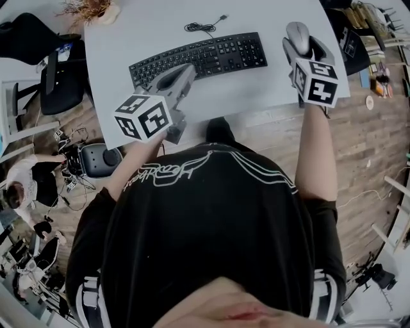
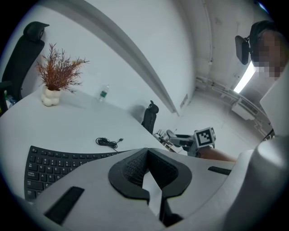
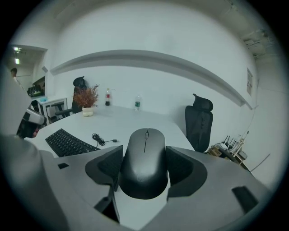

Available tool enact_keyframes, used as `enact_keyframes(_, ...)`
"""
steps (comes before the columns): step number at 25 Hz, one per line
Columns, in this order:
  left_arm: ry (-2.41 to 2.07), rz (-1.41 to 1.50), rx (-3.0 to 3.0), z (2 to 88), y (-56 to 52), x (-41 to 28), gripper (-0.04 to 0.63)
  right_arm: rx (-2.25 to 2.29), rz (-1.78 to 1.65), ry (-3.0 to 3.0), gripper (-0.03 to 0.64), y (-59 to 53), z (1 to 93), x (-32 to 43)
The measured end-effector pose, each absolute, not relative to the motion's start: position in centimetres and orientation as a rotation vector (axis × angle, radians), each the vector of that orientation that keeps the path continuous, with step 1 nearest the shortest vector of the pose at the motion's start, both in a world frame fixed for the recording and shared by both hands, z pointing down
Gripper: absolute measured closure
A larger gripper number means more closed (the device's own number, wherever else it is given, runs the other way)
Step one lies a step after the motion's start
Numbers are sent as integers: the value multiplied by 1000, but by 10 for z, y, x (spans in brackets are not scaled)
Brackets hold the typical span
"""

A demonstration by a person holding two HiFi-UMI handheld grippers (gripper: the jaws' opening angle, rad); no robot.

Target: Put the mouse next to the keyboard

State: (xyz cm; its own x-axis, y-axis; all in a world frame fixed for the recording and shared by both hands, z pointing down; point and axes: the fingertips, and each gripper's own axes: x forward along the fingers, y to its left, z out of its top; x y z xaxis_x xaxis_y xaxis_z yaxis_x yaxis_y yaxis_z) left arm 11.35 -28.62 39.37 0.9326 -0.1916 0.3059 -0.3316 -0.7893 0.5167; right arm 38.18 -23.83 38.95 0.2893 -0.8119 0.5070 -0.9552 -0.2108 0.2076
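A black keyboard [image 1: 198, 57] lies across the middle of the white table [image 1: 256, 90]. A grey mouse [image 1: 297, 33] sits to its right, near the table's right edge, between the jaws of my right gripper [image 1: 301, 43], which is shut on it. In the right gripper view the mouse [image 3: 145, 158] fills the gap between the two dark pads [image 3: 106, 169], with the keyboard [image 3: 70, 142] off to the left. I cannot tell whether the mouse rests on the table. My left gripper [image 1: 182, 72] hovers at the keyboard's front edge, shut and holding nothing [image 2: 146, 155].
A coiled black cable [image 1: 204, 26] lies behind the keyboard. A dried plant in a white vase [image 1: 90, 9] stands at the far left corner, and two bottles [image 3: 107, 97] stand at the far edge. Office chairs [image 1: 38, 57] stand left of the table, another [image 3: 198, 122] on the right.
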Motion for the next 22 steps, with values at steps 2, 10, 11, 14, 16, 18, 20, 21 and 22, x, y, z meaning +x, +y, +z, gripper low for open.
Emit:
enact_keyframes(2,-367,323,2492,398,-285,115,589,2076,415,-1546,351,-227,400,391)
enact_keyframes(10,-341,349,2471,409,-276,118,589,1996,589,-1515,351,-194,462,402)
enact_keyframes(11,-329,350,2472,410,-275,119,589,1971,600,-1519,351,-193,471,401)
enact_keyframes(14,-319,362,2467,415,-274,119,589,1917,626,-1521,351,-190,491,401)
enact_keyframes(16,-328,382,2456,422,-275,115,589,1894,649,-1519,351,-189,505,401)
enact_keyframes(18,-341,397,2446,427,-277,112,589,1879,674,-1513,351,-187,518,401)
enact_keyframes(20,-350,405,2436,432,-279,110,589,1863,699,-1511,351,-186,530,402)
enact_keyframes(21,-353,409,2431,433,-280,109,589,1855,712,-1514,351,-186,536,402)
enact_keyframes(22,-356,413,2428,435,-281,108,589,1851,726,-1519,351,-186,540,401)
